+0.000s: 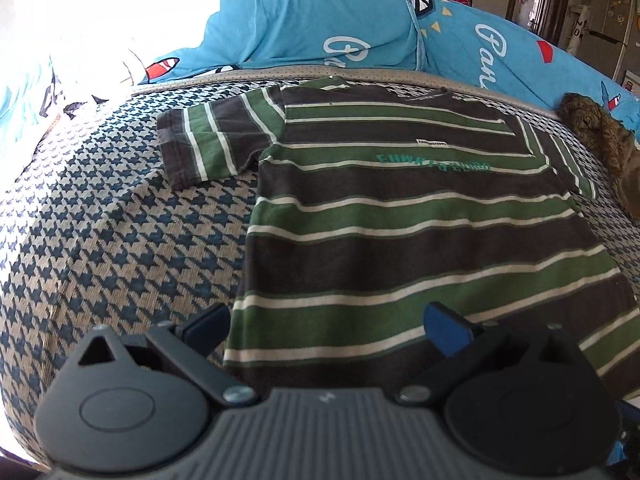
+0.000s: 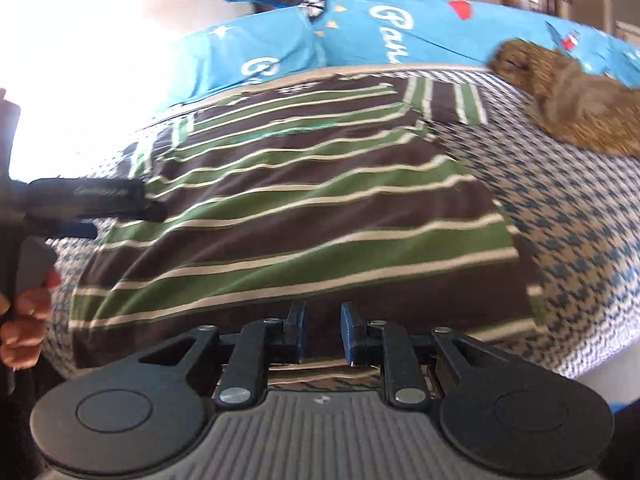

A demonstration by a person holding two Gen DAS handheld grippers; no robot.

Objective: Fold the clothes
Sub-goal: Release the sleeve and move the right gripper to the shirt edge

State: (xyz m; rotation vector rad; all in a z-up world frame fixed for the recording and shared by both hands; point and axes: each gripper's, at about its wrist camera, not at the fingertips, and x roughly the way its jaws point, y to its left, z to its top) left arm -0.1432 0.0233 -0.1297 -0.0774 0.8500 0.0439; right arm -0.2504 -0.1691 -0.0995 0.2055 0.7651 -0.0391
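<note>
A T-shirt (image 1: 400, 216) with green, dark grey and white stripes lies flat on the houndstooth bed cover (image 1: 120, 240), neck towards the far side. Its left sleeve (image 1: 208, 140) is spread out to the side. My left gripper (image 1: 328, 330) is wide open over the shirt's near left hem corner, nothing between its fingers. In the right wrist view, which is motion-blurred, the same T-shirt (image 2: 304, 208) fills the middle. My right gripper (image 2: 325, 332) hovers at the near hem, jaws a narrow gap apart. I cannot tell whether cloth sits in that gap.
A blue printed quilt (image 1: 320, 32) is bunched along the far side of the bed. A brown furry heap (image 2: 580, 100) lies at the far right by the shirt's right sleeve. A person's hand (image 2: 24, 312) holds the left gripper's handle at the left edge.
</note>
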